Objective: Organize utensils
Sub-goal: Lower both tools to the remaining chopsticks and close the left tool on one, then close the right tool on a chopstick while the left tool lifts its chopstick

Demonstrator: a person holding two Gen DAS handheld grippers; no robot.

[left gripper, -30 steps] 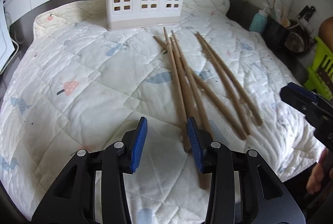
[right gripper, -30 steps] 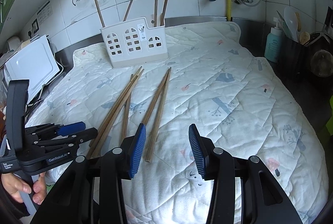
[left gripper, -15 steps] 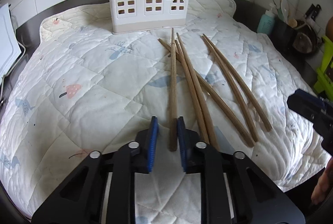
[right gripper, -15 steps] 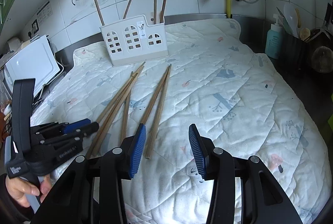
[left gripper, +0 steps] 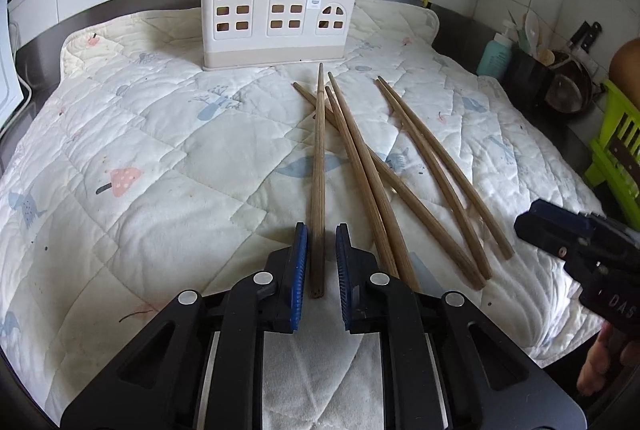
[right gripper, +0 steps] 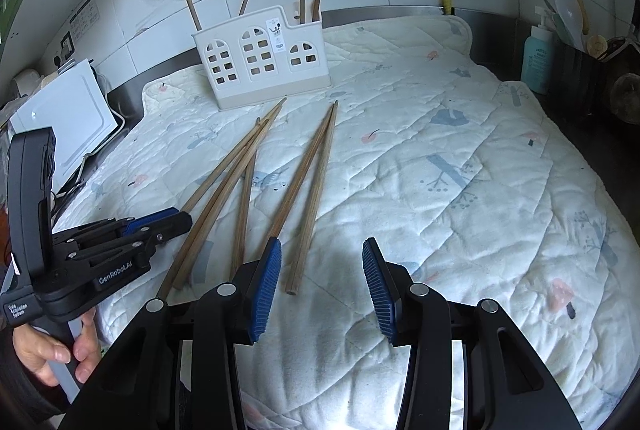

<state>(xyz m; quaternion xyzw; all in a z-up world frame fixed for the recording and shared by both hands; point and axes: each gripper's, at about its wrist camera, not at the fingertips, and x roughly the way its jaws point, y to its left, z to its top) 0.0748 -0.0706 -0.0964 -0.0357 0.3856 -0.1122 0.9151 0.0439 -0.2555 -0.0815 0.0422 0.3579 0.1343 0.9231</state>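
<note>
Now the left claw (left gripper: pixel 318 262) sits low over the white quilted cloth with pastel prints (left gripper: pixel 152 166), pointing straight ahead at the cream plastic utensil holder with arched window cut-outs (left gripper: pixel 276 14). Its blue ribbed pads (left gripper: pixel 301 262) stand narrowly apart, one on each side of the near end of a long brown wooden chopstick (left gripper: pixel 319 166); slim gaps show on both sides, so whether they grip it I cannot tell. That chopstick runs directly forward from between the jaws, its tip just short of the holder. Five more brown wooden chopsticks (left gripper: pixel 424 166) lie fanned on the cloth ahead and to the right of this claw. The right claw (right gripper: pixel 322 282) hovers low with its jaws wide apart and nothing between them; the nearest pair of chopsticks (right gripper: pixel 310 190) lies just ahead, toward its left pad. The person's left hand (right gripper: pixel 56 350) holds the left claw's handle at the far left of the right wrist view. Compared with half a second ago, the left claw's pads have stayed about as close together around the same chopstick, and the holder now looks nearer. The right claw is unchanged and still open.
</note>
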